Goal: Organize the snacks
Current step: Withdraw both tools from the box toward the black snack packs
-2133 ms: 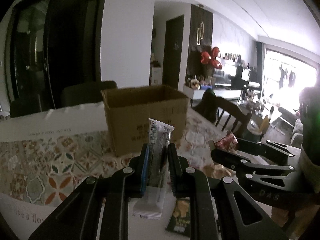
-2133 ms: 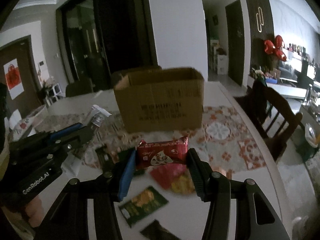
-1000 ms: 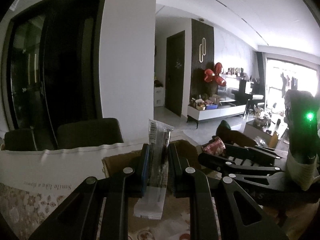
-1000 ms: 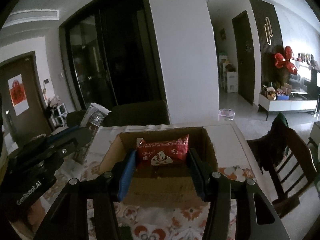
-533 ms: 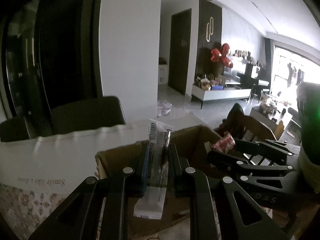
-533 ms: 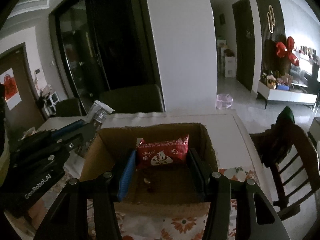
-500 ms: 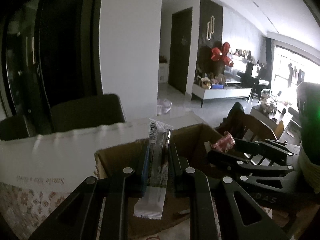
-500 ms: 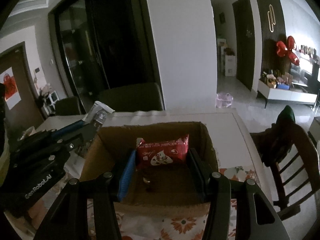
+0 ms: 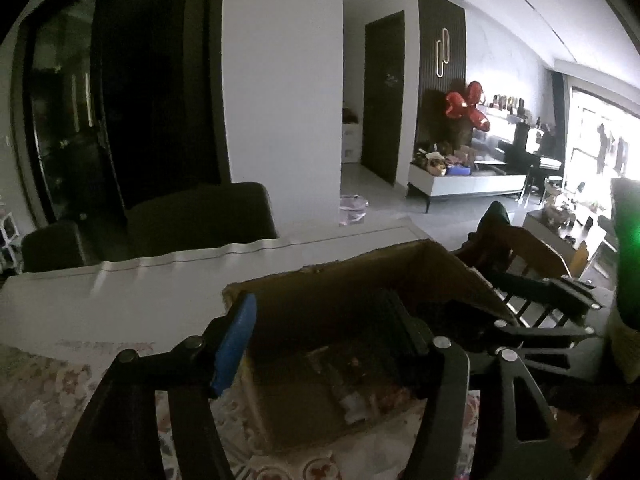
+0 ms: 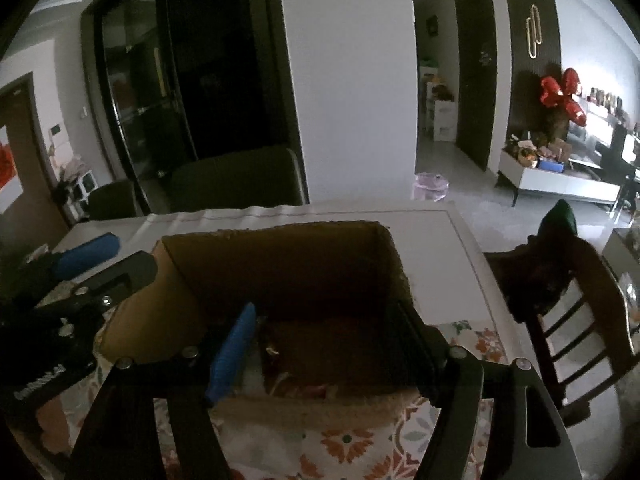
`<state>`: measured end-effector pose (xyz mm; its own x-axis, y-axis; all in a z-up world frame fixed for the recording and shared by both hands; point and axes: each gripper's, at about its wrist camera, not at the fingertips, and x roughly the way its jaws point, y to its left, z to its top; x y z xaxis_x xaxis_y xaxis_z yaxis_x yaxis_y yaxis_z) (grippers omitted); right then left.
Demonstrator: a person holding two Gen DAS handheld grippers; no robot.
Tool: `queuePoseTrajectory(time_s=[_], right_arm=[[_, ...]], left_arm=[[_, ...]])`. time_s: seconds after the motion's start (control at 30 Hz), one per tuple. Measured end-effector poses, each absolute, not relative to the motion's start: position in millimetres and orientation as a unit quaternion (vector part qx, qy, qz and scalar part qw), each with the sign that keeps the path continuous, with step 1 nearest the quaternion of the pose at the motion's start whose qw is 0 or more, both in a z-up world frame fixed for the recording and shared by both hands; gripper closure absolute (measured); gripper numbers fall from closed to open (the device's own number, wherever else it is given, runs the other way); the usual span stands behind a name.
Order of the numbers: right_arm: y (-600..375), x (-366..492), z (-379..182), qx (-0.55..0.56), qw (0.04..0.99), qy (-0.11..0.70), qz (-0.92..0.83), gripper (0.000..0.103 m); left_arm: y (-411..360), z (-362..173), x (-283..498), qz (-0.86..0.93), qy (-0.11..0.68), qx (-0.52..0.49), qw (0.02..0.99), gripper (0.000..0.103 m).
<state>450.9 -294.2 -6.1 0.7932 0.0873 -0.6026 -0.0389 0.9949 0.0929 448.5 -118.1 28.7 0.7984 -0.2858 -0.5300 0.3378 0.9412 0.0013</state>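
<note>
The white words on the side of the left gripper (image 10: pixel 108 256) were too blurry to read, and so was the faint pink line of print on the white cloth (image 9: pixel 120 304) over the table. The brown cardboard box (image 10: pixel 280 264) stood upright on the table with its top open, and both grippers hung over it, pointing down into it. The left gripper's (image 9: pixel 316 320) jaws were opening and nothing was between them. The right gripper's (image 10: pixel 324 328) jaws were opening too, and nothing was between them either. Snack packets (image 9: pixel 352 392) lay flat on the dark floor of the box. It was too dim in there to tell which way they pointed or to read their labels. A flowery mat (image 10: pixel 360 448) lay under the box. A wooden chair (image 10: pixel 568 312) stood beside the table.
</note>
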Motion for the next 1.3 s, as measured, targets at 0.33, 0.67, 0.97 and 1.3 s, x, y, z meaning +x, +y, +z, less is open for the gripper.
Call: queuePoseTrajectory(time_s=[0.33,0.67,0.97,1.3], right_arm=[[-287.2,385.2,15.3,0.034,0.960,0.277,0.035,0.025],[-284.9,314.5,29.9,0.029,0.971,0.237,0.027,0.024],[-280.8,257.3,28.6,0.016,0.974,0.226,0.014,0.020],[-280.4,209.6,13.1,-0.011,0.972,0.235,-0.009,0.020]], left_arm=[[-103.9,48.5,380.3,-0.173,0.242,0.053,0.953,0.030],[-102.1,60.0,307.1,-0.176,0.197,0.083,0.961,0.023],[-98.0,57.1,259.0,-0.180,0.171,0.096,0.964,0.020],[-94.3,36.9,220.6,-0.190,0.197,0.105,0.956,0.019]])
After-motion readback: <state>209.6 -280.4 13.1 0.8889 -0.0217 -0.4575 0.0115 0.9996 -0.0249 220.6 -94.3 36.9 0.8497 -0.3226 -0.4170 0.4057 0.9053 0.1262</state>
